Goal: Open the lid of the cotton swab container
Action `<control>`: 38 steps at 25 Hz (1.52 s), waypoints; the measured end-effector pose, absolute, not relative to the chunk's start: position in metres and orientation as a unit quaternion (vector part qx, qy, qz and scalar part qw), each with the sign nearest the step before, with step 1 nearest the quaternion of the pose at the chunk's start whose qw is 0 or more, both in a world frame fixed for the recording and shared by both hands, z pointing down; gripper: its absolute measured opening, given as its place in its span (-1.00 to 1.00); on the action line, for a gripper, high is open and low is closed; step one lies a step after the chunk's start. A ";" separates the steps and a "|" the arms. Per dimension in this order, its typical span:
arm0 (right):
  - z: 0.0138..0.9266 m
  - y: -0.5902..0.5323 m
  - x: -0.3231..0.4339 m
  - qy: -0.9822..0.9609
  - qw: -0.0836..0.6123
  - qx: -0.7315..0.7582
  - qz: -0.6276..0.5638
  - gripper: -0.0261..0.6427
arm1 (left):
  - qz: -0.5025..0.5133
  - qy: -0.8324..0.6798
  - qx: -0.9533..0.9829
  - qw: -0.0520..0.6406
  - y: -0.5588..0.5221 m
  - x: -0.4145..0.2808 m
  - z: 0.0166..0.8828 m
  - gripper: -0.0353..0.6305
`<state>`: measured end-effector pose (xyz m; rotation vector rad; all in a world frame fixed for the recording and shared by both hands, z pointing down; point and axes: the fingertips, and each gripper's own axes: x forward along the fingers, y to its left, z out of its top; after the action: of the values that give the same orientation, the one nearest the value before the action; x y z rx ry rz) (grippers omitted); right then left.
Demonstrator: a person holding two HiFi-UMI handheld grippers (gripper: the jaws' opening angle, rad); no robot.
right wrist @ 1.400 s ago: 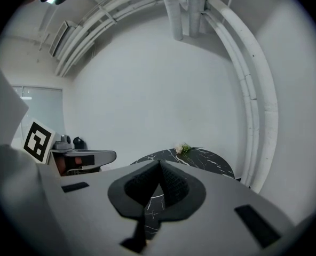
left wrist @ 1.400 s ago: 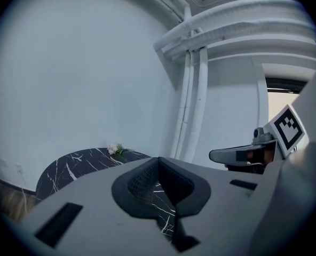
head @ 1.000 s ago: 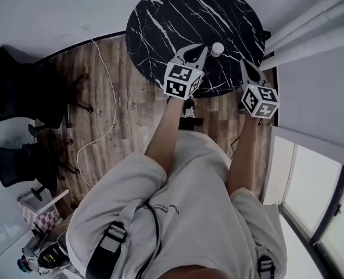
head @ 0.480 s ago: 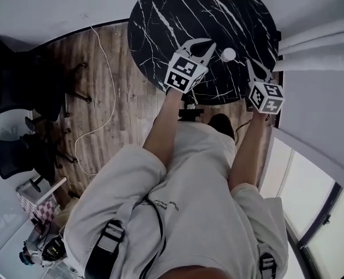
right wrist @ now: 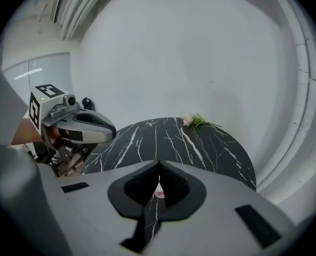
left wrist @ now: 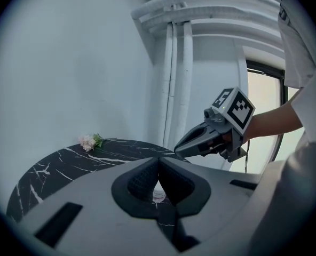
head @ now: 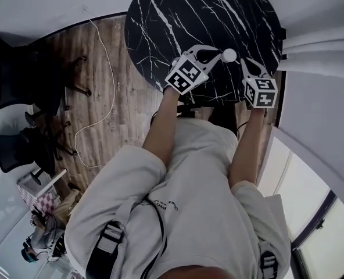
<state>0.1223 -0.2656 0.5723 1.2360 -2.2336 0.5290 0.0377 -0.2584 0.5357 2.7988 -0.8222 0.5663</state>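
A round black marble table (head: 178, 22) stands on a wood floor (head: 119, 97) by a white wall (head: 44, 4). Black chairs (head: 21, 92) sit left. A bright window (head: 314, 214) is near right.

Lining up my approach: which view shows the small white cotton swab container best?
The head view: the small white round cotton swab container shows from above on the black marble round table. Each gripper view shows only a sliver of it past its shut jaws.
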 end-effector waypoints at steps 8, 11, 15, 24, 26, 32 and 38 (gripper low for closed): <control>0.608 -0.284 0.113 -0.838 0.325 0.396 0.189 -0.82 | 0.216 -0.275 0.930 0.113 -0.272 0.044 0.564 -0.83; 0.619 -0.289 0.107 -0.845 0.337 0.370 0.187 -0.82 | 0.218 -0.285 0.925 0.123 -0.281 0.042 0.571 -0.83; 0.633 -0.293 0.098 -0.858 0.375 0.313 0.159 -0.32 | 0.225 -0.304 0.916 0.131 -0.297 0.038 0.578 -0.83; 0.676 -0.291 0.087 -0.853 0.448 0.228 0.139 -0.07 | 0.220 -0.337 0.903 0.152 -0.314 0.036 0.589 -0.82; 0.682 -0.293 0.084 -0.853 0.450 0.220 0.145 -0.07 | 0.218 -0.342 0.901 0.155 -0.318 0.035 0.591 -0.82; 0.688 -0.302 0.082 -0.857 0.440 0.231 0.138 -0.07 | 0.218 -0.345 0.898 0.164 -0.320 0.038 0.599 -0.82; 0.671 -0.310 0.084 -0.863 0.404 0.265 0.149 -0.08 | 0.208 -0.337 0.904 0.160 -0.318 0.042 0.595 -0.82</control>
<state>0.0841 -0.3097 0.6709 0.6702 -2.1779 0.3773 0.0417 -0.3182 0.5950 2.5843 -0.9621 0.5956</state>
